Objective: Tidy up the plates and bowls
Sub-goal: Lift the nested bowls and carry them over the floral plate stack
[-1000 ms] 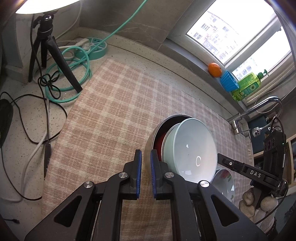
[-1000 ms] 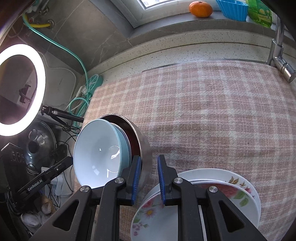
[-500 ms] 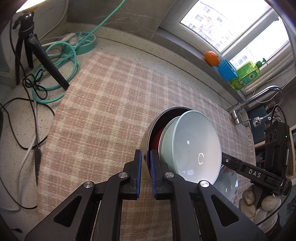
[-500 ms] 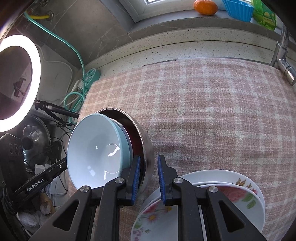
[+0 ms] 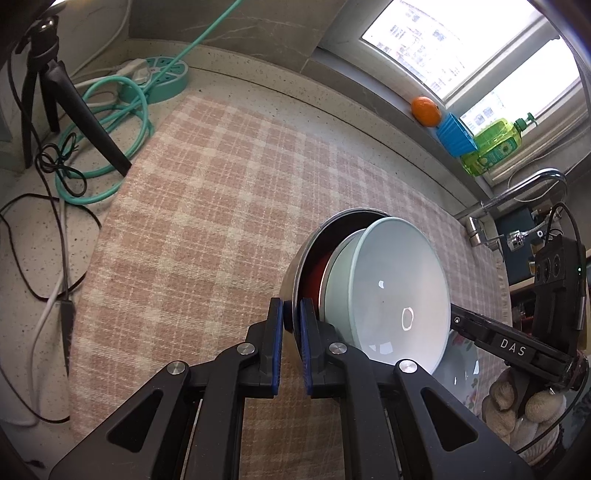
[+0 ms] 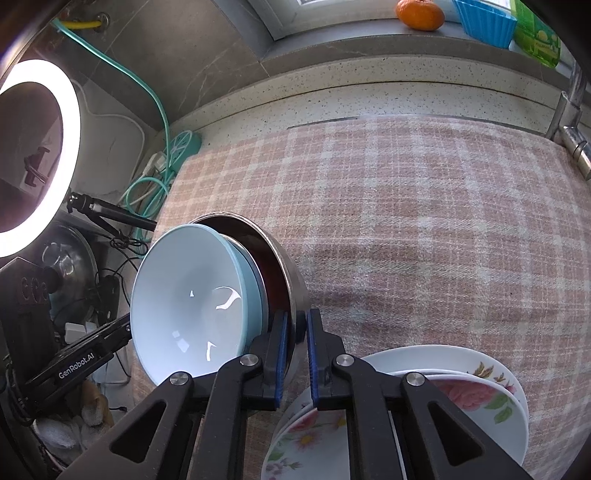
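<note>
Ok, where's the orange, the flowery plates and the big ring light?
orange (image 6: 420,13): right wrist view, middle of its peel.
flowery plates (image 6: 491,400): right wrist view, top plate's floral rim.
ring light (image 6: 72,122): right wrist view, glowing right side.

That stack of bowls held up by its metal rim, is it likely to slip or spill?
Probably risky. The metal bowl looks smooth, so it may slide. The pale blue bowls sit loosely inside, tilted steeply, and might slip out; they look glazed and breakable.

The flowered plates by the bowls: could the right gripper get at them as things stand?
Probably not yet: the right gripper is shut on the steel bowl rim, though the flowered plates lie uncovered just beneath it.
</note>
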A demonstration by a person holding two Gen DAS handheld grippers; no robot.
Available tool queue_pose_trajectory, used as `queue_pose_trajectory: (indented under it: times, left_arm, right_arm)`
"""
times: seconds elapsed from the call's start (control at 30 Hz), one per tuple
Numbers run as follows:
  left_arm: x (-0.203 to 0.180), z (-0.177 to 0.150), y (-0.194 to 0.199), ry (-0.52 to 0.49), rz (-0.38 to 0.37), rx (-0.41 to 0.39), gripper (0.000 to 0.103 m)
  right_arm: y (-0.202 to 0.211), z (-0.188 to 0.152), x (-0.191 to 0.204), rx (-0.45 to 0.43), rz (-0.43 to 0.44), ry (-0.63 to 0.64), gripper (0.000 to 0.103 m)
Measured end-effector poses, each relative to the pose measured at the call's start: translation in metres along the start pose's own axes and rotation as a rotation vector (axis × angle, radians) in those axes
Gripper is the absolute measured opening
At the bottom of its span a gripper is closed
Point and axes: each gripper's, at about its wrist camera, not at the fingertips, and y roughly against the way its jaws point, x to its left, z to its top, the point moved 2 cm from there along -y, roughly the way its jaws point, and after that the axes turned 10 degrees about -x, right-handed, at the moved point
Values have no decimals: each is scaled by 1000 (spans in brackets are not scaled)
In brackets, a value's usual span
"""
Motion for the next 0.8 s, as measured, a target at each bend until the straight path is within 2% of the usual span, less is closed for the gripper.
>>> queue_pose_trajectory:
  times: [0.8]
  left_arm:
    - [-4, 8, 21, -7, 5, -45, 7]
  right_arm:
    - [18, 2, 7, -5, 16, -15, 8]
